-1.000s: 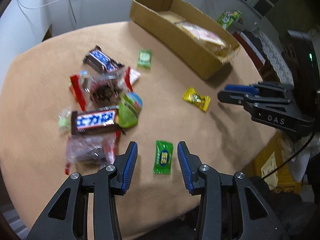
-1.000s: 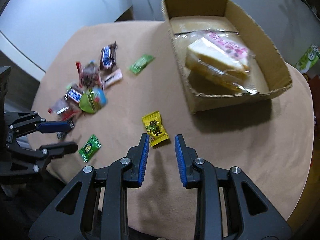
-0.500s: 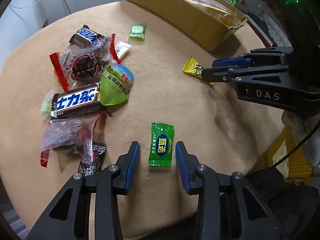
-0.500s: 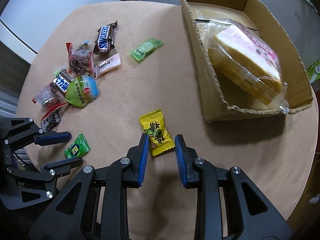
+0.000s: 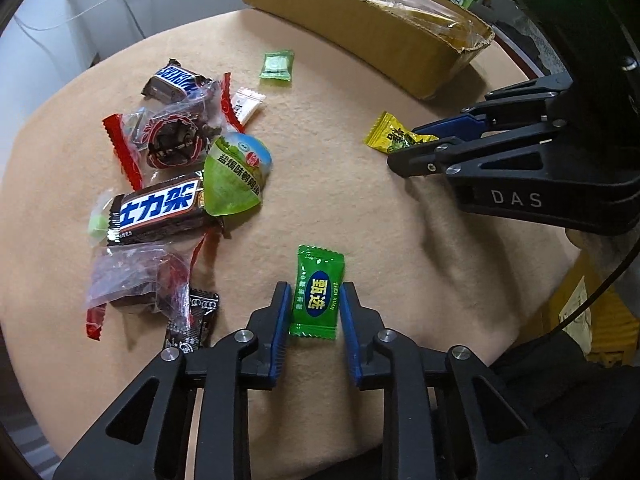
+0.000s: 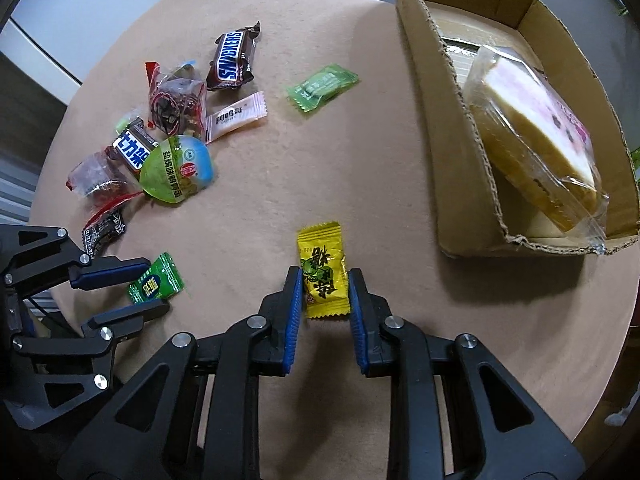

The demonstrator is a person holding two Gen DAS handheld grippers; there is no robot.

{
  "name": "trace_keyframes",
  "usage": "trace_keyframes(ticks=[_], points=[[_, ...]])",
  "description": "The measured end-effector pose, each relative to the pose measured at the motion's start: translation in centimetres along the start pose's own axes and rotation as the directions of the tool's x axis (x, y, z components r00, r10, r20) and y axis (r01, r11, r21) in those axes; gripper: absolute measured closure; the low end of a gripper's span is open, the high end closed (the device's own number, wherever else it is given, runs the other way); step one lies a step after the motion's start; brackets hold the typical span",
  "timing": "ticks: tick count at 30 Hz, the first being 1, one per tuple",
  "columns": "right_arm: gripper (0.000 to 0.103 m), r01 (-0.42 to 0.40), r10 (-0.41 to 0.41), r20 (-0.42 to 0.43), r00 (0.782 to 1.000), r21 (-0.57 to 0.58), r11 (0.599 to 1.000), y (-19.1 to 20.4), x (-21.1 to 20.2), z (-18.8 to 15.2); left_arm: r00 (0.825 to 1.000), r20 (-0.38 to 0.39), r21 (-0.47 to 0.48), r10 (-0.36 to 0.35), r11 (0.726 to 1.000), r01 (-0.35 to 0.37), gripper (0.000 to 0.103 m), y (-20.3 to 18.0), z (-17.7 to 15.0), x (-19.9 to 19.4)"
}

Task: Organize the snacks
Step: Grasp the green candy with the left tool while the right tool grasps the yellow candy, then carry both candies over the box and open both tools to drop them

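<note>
Green candy (image 5: 317, 295) near the surface's front edge, left gripper (image 5: 314, 308) jaws pinching its sides; yellow candy (image 6: 323, 276) w/ right gripper (image 6: 323, 294) jaws pinching it. Risk: slick flat wrappers slip out on lift; box (image 6: 448, 128) rim could snag them.

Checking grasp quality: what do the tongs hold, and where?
Left tongs pinch the green candy across its lower half; right tongs pinch the yellow candy across its lower half.

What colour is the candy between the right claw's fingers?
Yellow candy, with green print; clearest in the right wrist view.
</note>
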State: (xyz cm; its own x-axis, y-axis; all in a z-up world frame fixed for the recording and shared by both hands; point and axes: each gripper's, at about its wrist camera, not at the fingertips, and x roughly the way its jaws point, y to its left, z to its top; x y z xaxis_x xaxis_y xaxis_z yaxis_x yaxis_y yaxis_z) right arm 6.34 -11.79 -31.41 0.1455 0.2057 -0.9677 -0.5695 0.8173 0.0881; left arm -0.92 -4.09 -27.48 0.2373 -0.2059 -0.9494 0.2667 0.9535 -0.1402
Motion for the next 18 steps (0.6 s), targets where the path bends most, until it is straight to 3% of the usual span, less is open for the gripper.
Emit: trace_keyframes(ticks=[8,18], points=[[0.081,-0.025,0.024,0.013,1.0,0.039,0.999,-0.6,-0.3,-1.0,0.999,0.017,-0.045,-0.036,0.998,0.037,0.083,1.1,-0.2,-0.4],[0.081,-0.06,0.051,0.088,0.995,0.102,0.993,-3.1,-2.9,-2.5,0.996,0.054,-0.057,-0.066,0.996,0.069,0.083,1.8,0.4,-2.5]])
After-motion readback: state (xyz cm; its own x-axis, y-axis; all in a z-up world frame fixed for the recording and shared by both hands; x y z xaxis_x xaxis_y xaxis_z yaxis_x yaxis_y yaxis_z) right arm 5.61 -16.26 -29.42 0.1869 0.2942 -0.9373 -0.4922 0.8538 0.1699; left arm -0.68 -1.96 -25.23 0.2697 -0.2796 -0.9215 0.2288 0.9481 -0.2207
